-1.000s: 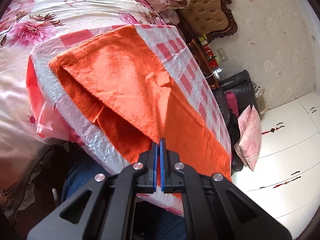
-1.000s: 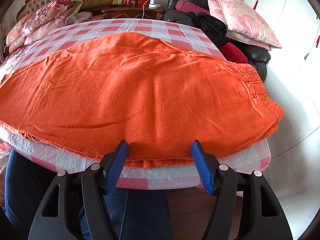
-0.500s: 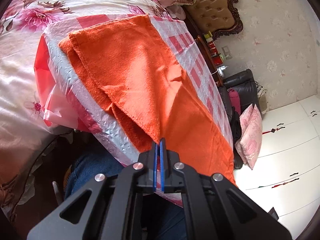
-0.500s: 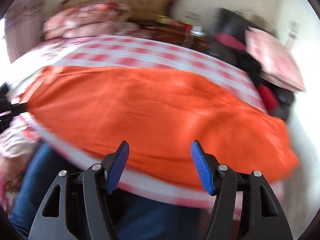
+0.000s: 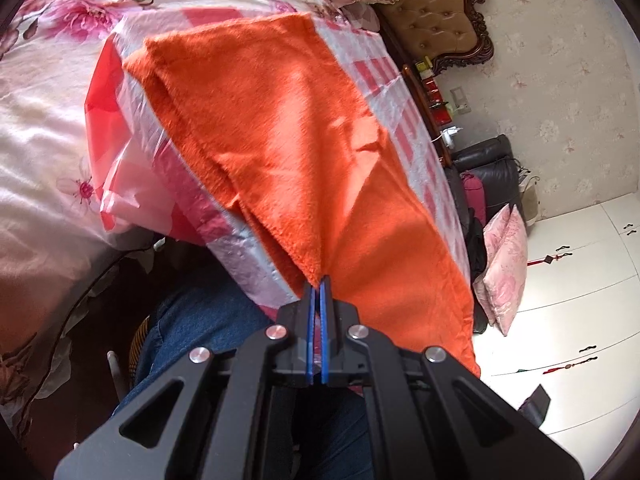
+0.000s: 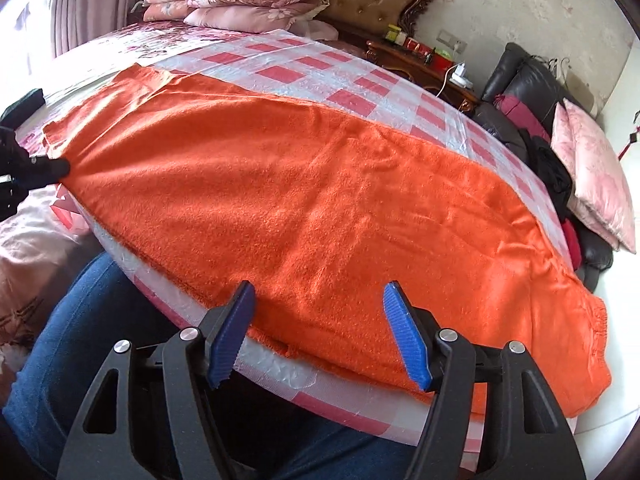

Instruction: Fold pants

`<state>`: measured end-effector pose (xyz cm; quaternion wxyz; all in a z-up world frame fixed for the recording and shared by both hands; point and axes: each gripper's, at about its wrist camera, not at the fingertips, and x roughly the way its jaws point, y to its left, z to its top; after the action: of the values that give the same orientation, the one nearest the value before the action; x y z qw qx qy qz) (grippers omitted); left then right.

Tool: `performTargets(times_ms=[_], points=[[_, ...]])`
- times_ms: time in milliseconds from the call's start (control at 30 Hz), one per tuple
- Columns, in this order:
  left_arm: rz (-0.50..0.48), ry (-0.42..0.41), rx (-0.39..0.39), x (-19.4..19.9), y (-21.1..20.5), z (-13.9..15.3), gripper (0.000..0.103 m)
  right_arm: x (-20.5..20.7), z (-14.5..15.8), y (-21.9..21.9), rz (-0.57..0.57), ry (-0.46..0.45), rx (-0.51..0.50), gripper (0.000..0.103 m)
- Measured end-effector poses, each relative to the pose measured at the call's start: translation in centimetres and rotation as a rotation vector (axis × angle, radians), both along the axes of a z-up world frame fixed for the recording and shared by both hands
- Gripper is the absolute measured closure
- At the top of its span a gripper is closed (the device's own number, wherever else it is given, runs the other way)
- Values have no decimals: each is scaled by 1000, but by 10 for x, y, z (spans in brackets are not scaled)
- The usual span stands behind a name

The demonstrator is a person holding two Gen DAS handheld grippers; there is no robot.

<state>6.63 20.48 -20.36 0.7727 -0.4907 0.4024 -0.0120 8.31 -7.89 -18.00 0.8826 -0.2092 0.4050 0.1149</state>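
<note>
Left wrist: left gripper (image 5: 319, 280) jaws clamp orange pants (image 5: 280, 120) on table (image 5: 240, 248).

Black angular tongs (image 6: 316, 332) with ribbed blue pads (image 6: 406, 338), silver screws; blue jeans (image 6: 60, 332).

left claw (image 5: 318, 280) clamped tight | right claw (image 6: 320, 312) spread, gripping nothing

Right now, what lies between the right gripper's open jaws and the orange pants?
Only the near rim of the checkered tablecloth; the right gripper hangs just short of the orange pants, nothing between its jaws, per the right wrist view.
</note>
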Motion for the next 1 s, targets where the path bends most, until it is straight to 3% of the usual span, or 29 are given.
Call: performTargets(times_ms=[133,233,267,367,500,567,700,900,1000], points=[[-11,3,-5,-2,2,0,100,0,0,5,0,-10,-44,39],[-5,-5,-12,-9,9,-2,97,2,16,0,32,47,45,37],[1,-6,-15,-12,12,-5,97,5,27,-1,42,45,82,32],[56,-14,-46,-24,26,-8,97,32,59,6,86,38,166,25],[172,-36,-30,-40,59,-4,92,98,77,52,182,61,165,25],[219,-35,-44,-46,76,-4,89,137,66,86,203,98,132,28],[277,-36,-55,-49,104,-3,87,175,34,142,223,150,89,31],[298,-54,-72,-40,128,7,79,154,5,177,334,206,71,31],[287,-8,-58,-31,133,5,78,148,4,179,336,191,76,31]])
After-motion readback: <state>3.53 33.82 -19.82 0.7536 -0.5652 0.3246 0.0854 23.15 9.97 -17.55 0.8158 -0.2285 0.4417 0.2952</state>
